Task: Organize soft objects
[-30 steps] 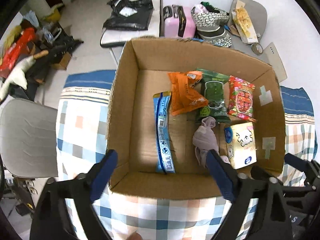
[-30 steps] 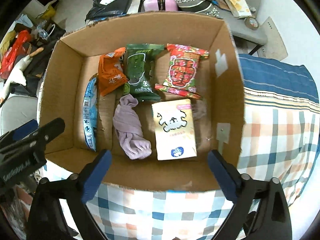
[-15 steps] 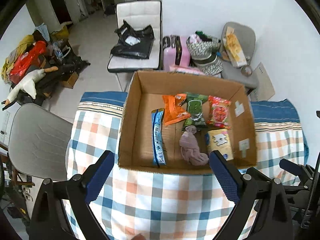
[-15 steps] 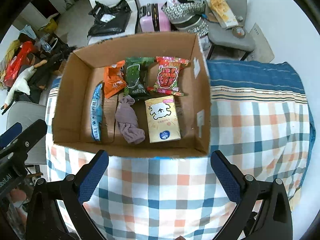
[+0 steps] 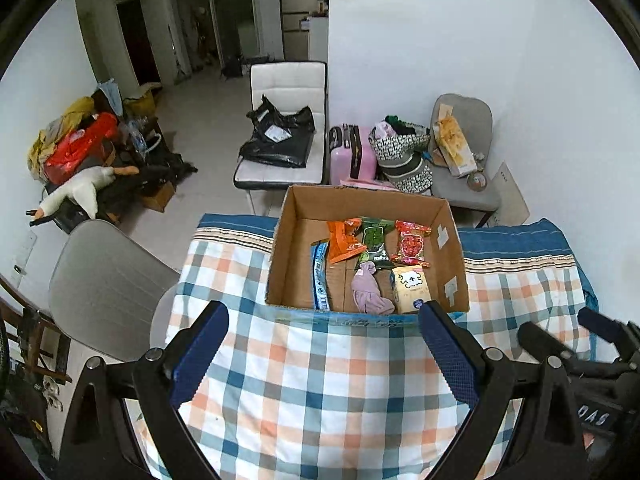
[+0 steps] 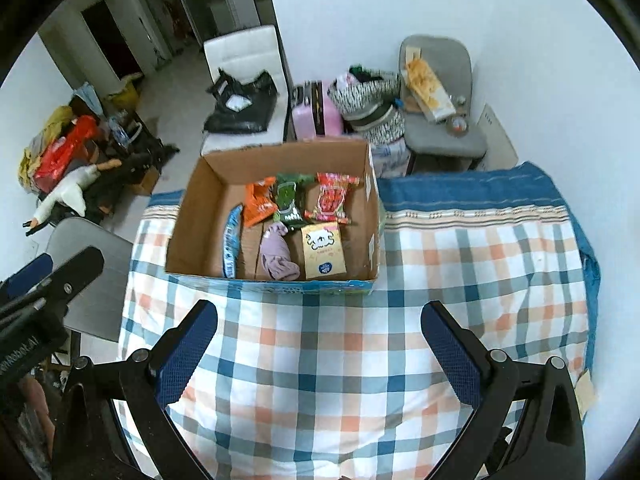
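— Left wrist view: where's the cardboard box [image 5: 276,264]?
— Far across my checked cloth [image 5: 320,380], holding the purple sock [image 5: 366,290] and snack packets. My left gripper [image 5: 322,354] and right gripper [image 6: 320,350] hang released, empty

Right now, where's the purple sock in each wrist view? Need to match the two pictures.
Left wrist: the purple sock lies in the cardboard box, near its front wall, just right of picture centre.
Right wrist: the purple sock sits left of centre, against the box's front wall.
Shared landmark: the cream tissue pack lies immediately right of it in both.
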Motion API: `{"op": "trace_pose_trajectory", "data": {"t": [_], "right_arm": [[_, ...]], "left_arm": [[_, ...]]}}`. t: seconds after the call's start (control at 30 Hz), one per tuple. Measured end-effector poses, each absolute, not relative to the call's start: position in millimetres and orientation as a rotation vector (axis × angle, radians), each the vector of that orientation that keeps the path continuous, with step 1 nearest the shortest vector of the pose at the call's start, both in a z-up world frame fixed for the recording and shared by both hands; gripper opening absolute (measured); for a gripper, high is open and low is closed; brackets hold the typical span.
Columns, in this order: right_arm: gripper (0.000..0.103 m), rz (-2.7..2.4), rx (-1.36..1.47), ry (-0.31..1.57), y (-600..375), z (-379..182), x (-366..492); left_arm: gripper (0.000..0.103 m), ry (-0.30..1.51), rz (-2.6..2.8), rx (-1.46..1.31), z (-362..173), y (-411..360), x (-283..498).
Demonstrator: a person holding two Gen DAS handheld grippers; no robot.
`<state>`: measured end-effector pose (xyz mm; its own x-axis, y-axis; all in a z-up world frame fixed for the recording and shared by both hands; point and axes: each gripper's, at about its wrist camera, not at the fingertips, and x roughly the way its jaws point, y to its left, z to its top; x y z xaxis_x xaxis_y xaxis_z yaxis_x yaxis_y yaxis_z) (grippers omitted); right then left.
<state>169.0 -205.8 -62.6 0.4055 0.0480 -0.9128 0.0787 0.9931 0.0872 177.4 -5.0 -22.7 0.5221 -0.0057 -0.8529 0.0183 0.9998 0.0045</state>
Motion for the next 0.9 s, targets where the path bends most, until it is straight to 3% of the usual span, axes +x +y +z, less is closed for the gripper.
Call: {"op": "trace_pose_trajectory", "data": {"t": [0.5,0.9], "right_arm": [[0.103,0.007,0.099,1.015,-203,21,100],[0.103,0.004,0.108,0.960,-209,50,74]], "left_arm": [[0.097,0.944,-0.024,0.016,30,-1,120],[0.097,0.902,-0.028,0.011,53,-1,103]]}}
